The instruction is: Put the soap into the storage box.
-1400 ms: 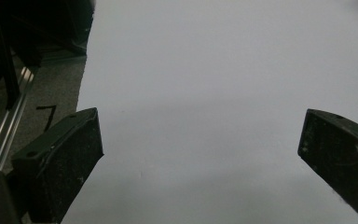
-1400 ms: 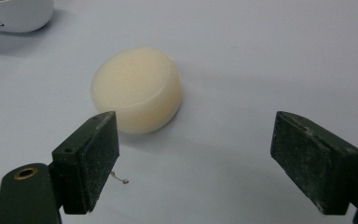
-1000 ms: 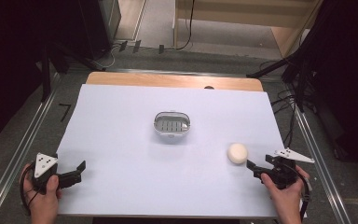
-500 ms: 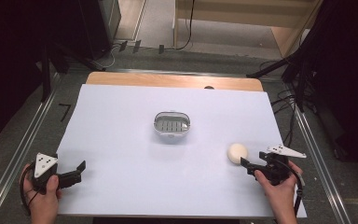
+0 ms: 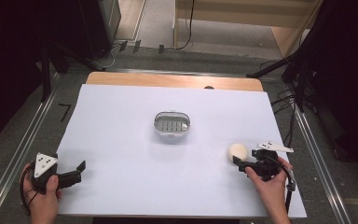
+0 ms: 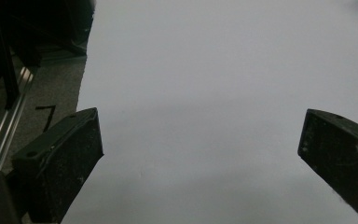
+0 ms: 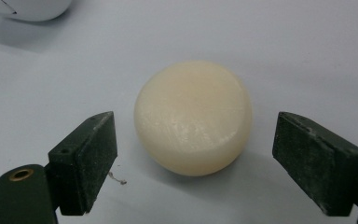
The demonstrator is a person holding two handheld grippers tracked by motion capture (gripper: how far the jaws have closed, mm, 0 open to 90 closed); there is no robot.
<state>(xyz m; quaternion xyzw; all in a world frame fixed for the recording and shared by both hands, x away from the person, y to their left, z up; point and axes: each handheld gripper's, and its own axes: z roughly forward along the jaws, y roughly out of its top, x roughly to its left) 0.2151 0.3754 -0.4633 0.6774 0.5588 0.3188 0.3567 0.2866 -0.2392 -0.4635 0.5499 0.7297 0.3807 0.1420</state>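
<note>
A round cream-coloured bar of soap [image 5: 237,151] [image 7: 193,116] lies flat on the white table at the right. My right gripper [image 5: 240,161] [image 7: 196,156] is open right behind it, one jaw on either side of the soap and neither one touching it. A small metal dish with a slotted bottom [image 5: 171,124] stands in the middle of the table; its pale rim [image 7: 25,8] peeks in at the top left of the right gripper view. My left gripper [image 5: 78,169] [image 6: 200,154] rests open at the table's front left edge, with bare table between its jaws.
The white sheet [image 5: 121,140] covers the table, with a wooden strip [image 5: 172,80] along the far edge. Metal rails [image 5: 23,140] run along both sides. Cables [image 5: 289,100] lie on the floor at the right.
My right gripper has moved left toward the soap, and its open jaws have come up around it. The left gripper has stayed still.
</note>
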